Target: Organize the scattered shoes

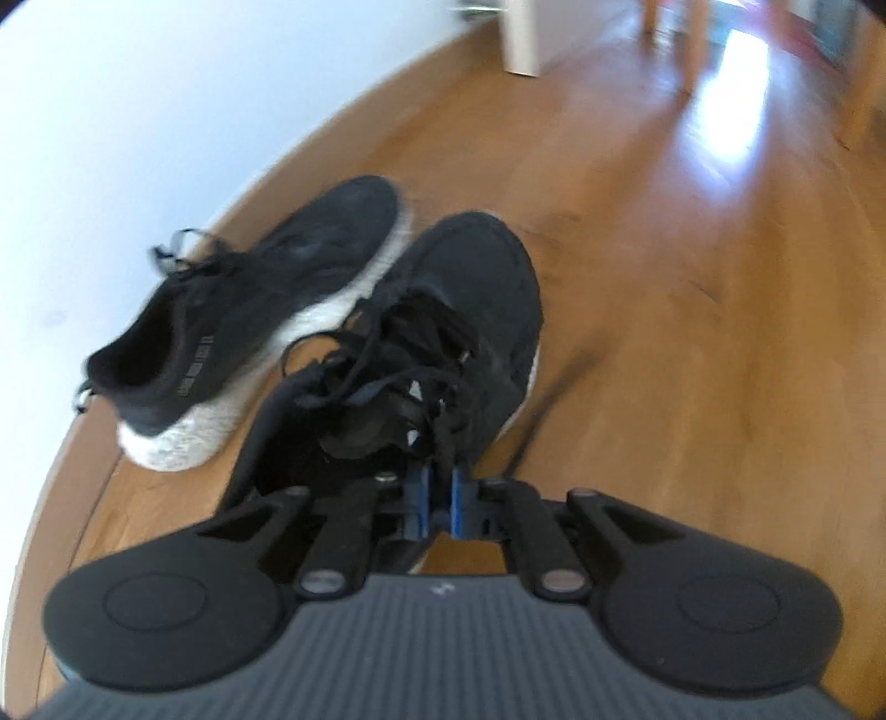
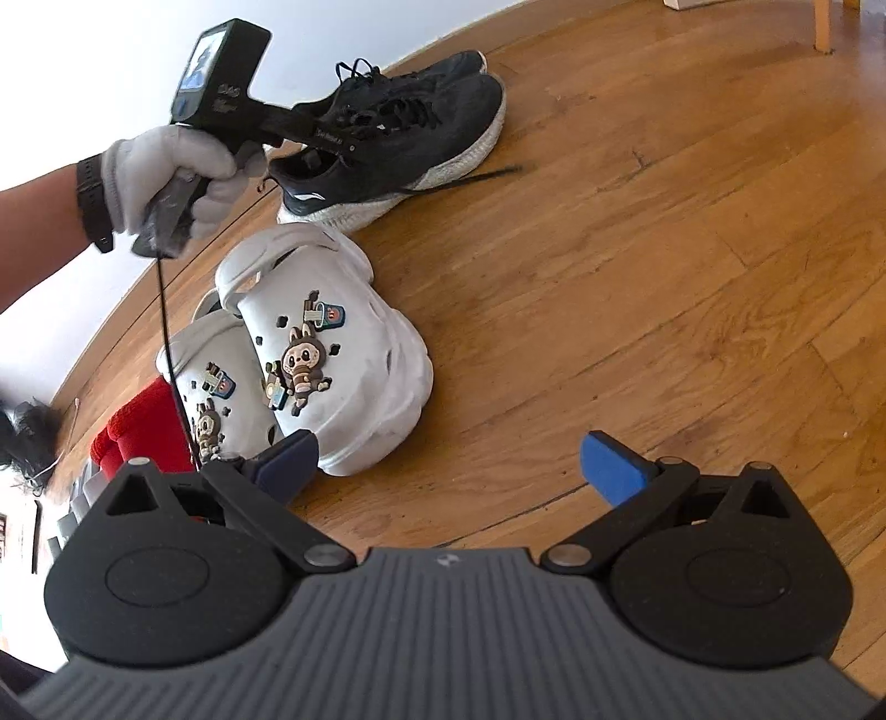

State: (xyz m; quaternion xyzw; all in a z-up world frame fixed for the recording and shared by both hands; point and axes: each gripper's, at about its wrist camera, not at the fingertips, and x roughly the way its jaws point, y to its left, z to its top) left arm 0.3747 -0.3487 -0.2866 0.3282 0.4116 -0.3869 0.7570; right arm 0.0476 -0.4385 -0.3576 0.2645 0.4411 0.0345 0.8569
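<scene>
Two black sneakers with white soles stand side by side on the wooden floor by the wall. In the left wrist view my left gripper (image 1: 440, 498) is at the collar of the nearer sneaker (image 1: 487, 299), its blue pads pressed together on that shoe's black lace. The other sneaker (image 1: 288, 277) lies to the left of it. The right wrist view shows the same pair of sneakers (image 2: 398, 149), with a gloved hand (image 2: 166, 166) holding the left gripper (image 2: 315, 147) at the shoe's opening. My right gripper (image 2: 448, 462) stands open over bare floor, beside a white clog (image 2: 343, 360) with cartoon charms.
A second white clog (image 2: 216, 376) lies left of the first, and a red soft item (image 2: 144, 426) is beyond it near the left edge. The white wall (image 1: 138, 111) runs behind the sneakers. A white furniture leg (image 1: 523, 39) and wooden chair legs (image 1: 692, 44) stand farther off.
</scene>
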